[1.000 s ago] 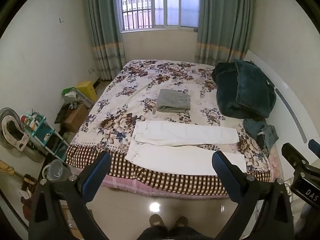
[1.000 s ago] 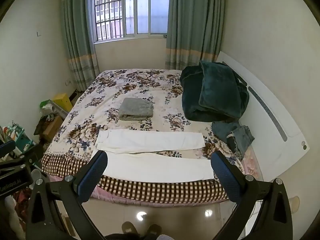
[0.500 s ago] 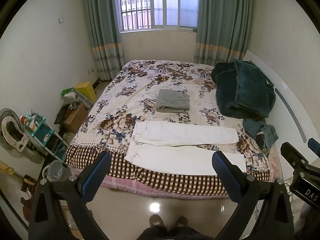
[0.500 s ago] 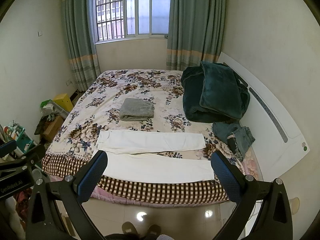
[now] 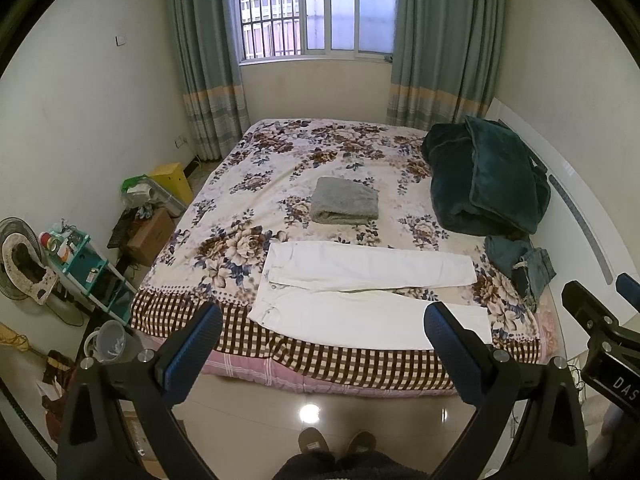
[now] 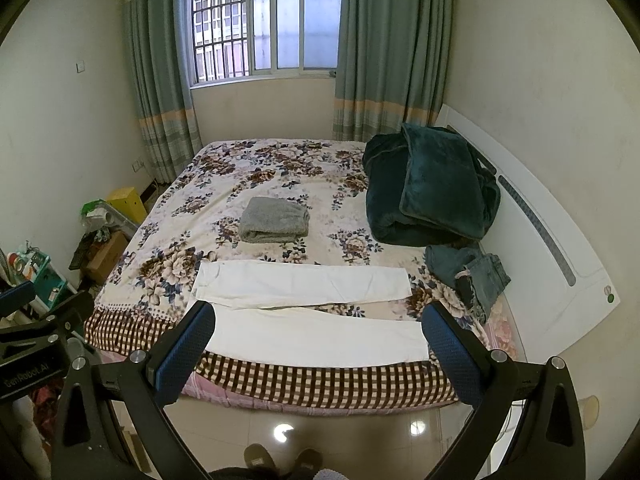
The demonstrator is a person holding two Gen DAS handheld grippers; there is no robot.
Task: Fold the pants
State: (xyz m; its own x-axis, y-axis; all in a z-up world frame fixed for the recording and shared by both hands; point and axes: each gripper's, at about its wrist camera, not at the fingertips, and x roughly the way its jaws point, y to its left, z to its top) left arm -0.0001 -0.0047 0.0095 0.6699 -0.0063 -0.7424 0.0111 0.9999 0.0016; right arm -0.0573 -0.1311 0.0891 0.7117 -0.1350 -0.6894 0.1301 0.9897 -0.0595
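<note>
White pants (image 5: 360,292) lie spread flat near the bed's (image 5: 280,152) front edge, waist to the left, legs running right and slightly apart. Both the left gripper (image 5: 323,344) and right gripper (image 6: 316,342) hover above the floor short of the bed, fingers wide and empty. Probably best: pinch waistband and hem of the near leg together, then lay it squarely over the far leg.

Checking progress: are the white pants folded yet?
Not yet. The white pants lie spread flat, both legs side by side along the bed edge.
</note>
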